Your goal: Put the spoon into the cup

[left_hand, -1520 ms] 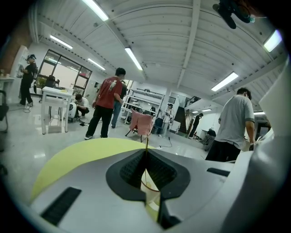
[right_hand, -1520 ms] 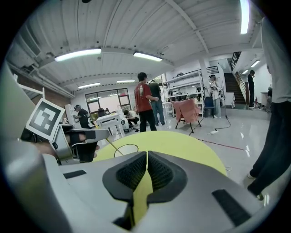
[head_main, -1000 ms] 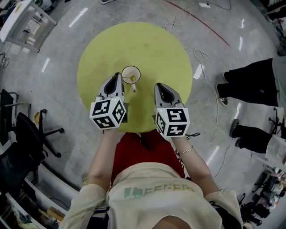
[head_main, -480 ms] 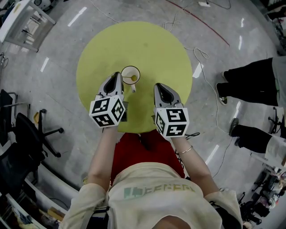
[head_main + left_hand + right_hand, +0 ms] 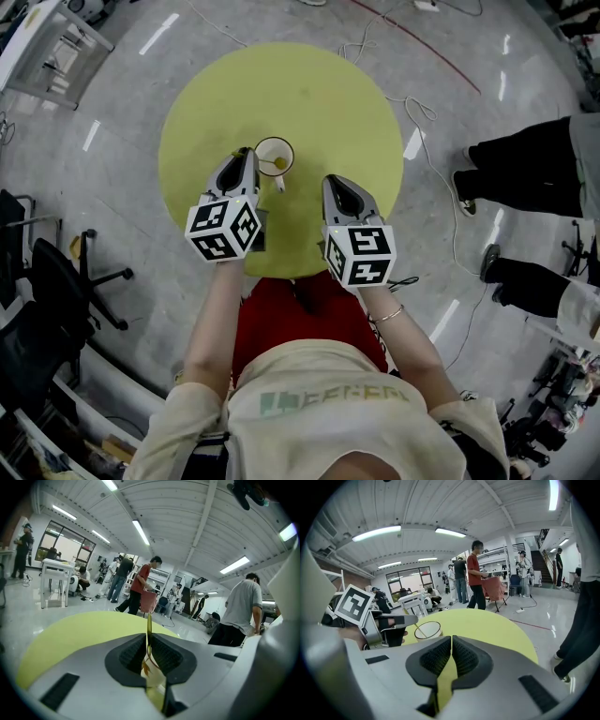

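Evidently, the spoon is in the cup, and the left gripper is the nearer one.
Head view: on the round yellow-green table point(image 5: 319, 94), the cream dark-rimmed cup point(image 5: 275, 139) holds the yellow-bowled spoon point(image 5: 279, 181), handle leaning to 6 o'clock. The left gripper point(image 5: 251, 152) sits at the cup's 9 o'clock, the right gripper point(image 5: 330, 180) at 4 o'clock, apart. Left gripper view: jaws pinch an unidentifiable olive-yellow sliver point(image 5: 149, 623). Right gripper view: jaws together, empty; cup at 11 o'clock.

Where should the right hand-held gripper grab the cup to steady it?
Best bet: pinch the cup at its right rim, one jaw inside, one outside, from above-right. It stands upright and open-topped, and the left hand-held gripper with the spoon crowds its left rim; the right wall is free. The right hand-held gripper is shut, so open it first.
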Motion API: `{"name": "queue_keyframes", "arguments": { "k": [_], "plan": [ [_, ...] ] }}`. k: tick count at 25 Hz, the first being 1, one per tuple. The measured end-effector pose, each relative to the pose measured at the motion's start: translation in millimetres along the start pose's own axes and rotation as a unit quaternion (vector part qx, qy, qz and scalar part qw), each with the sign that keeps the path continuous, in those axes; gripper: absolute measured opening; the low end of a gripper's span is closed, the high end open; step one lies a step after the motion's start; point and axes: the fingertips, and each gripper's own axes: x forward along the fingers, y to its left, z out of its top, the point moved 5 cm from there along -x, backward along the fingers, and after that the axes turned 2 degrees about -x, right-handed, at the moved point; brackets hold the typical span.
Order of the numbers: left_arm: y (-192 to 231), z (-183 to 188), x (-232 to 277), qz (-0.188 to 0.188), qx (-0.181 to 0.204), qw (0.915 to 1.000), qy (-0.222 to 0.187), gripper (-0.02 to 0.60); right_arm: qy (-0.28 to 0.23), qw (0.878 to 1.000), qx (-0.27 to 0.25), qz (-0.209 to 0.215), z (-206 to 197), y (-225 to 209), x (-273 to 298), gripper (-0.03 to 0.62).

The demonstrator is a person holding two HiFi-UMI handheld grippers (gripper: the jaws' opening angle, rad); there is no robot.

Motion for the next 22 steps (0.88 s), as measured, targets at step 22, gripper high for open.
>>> {"name": "queue_keyframes", "arguments": {
  "k": [22],
  "plan": [
    [6.0, -1.1, -32.4, -0.024, 0.003, 0.9997, 0.003, 0.098, -0.01, 1.0, 0.007, -0.015, -1.7, 19.0, -8.6, 0.037]
  ]
}}
